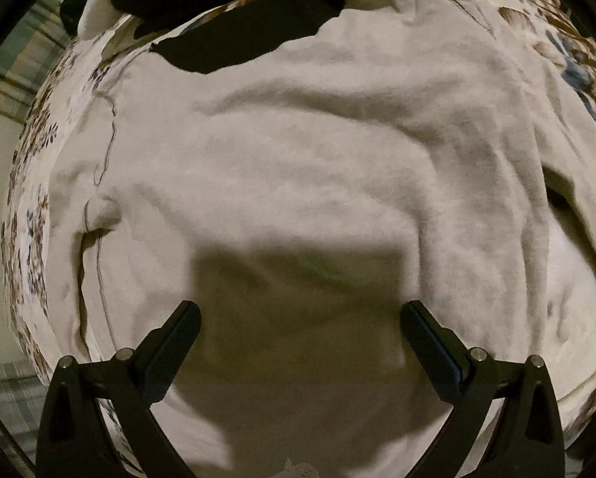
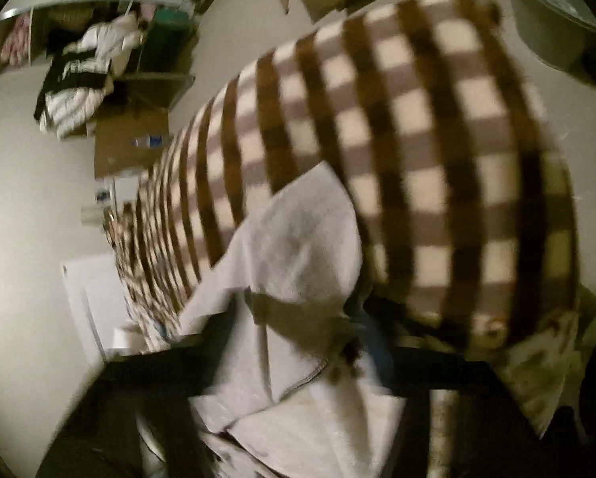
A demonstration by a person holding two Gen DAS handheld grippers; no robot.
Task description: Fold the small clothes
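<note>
White garment (image 1: 298, 167) lies spread over a floral-print sheet (image 1: 34, 183), which shows around it at the left, top right and lower right. Fabric rumpled, with soft ridges running across the middle; a seam line runs down its left side. At the far edge of the garment a dark piece of cloth (image 1: 226, 36) lies partly under or beside it; which, I cannot tell.

Left gripper (image 1: 299, 310) hovers above the near part of the garment, jaws wide, nothing between them. Its shadow falls as a dark patch on the fabric between and just beyond the jaws.

Right-wrist view is blurred. White fabric (image 2: 298, 318) fills the lower centre, folded and bunched, with a stitched hem visible. The right gripper (image 2: 317, 418) shows only as dark smeared shapes across the bottom; the white fabric crosses the area between them, but whether the jaws press on it I cannot tell.

Beyond the white fabric, a brown-and-cream checked blanket (image 2: 397, 151) covers the bed and runs away towards the upper left. Floral sheet shows under its near edge.

Room: pale floor (image 2: 26, 199) left of the bed; cardboard boxes (image 2: 130, 143) and a pile of clothes (image 2: 86, 71) at the far side. Dim, warm light.
</note>
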